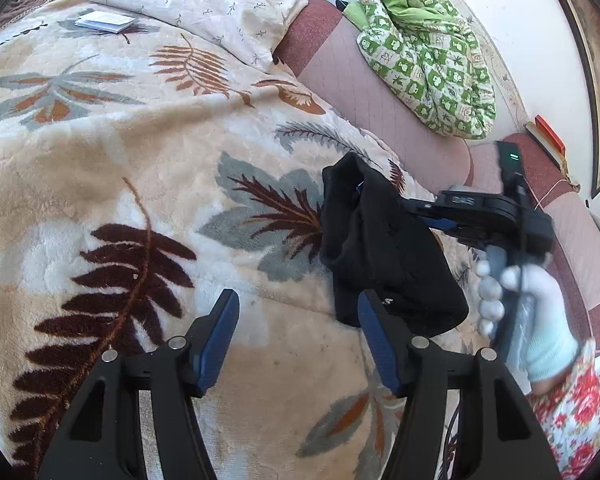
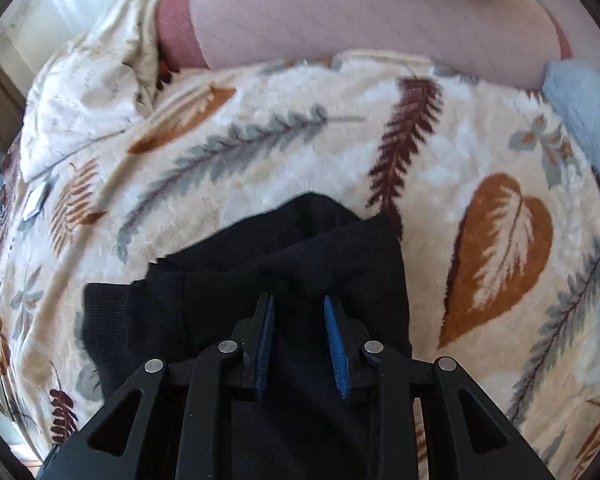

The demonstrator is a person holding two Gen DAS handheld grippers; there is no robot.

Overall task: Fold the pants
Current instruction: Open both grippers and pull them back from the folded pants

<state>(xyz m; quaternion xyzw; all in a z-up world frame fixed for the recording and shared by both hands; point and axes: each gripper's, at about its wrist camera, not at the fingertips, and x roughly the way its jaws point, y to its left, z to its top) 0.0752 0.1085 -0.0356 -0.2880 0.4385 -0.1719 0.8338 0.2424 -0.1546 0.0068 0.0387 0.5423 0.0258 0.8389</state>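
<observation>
The black pants (image 1: 384, 248) lie bunched and partly folded on the leaf-patterned blanket (image 1: 148, 168). In the left wrist view my left gripper (image 1: 298, 306) is open and empty, just in front of the pants' near edge. My right gripper (image 1: 424, 216) comes in from the right, held by a white-gloved hand, with its blue fingers at the pants. In the right wrist view the right gripper (image 2: 299, 306) has its jaws a little apart, over the pants (image 2: 260, 264), with black cloth between and under the fingers.
A white floral pillow (image 1: 204, 0) and a small booklet (image 1: 106, 22) lie at the far end of the bed. A green patterned quilt (image 1: 424, 52) sits on the pink bolster (image 1: 372, 96) along the wall. A light blue cloth (image 2: 588, 116) lies at the right.
</observation>
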